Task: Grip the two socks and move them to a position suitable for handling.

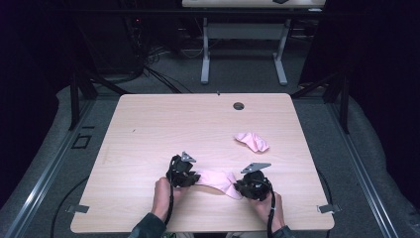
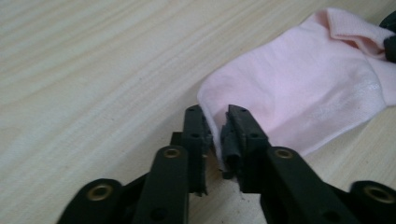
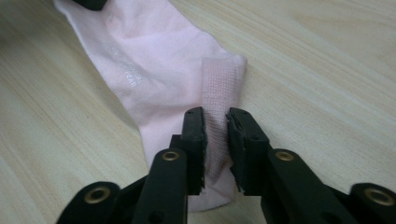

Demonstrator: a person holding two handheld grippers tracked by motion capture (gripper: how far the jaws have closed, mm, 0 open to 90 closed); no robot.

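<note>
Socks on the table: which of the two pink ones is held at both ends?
The near sock, stretched between left tool and right tool. The far sock lies crumpled, untouched.

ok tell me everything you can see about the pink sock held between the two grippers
The pink sock is a pale pink, thin knit, with a ribbed cuff band and faint whitish lettering along its side. It lies flat and stretched out on the light wooden table, near the person's edge. The left gripper is shut on its rounded end, and the right gripper is shut on the cuff end, where the ribbed band is folded over. A second, crumpled pink sock lies apart, farther back to the right.
</note>
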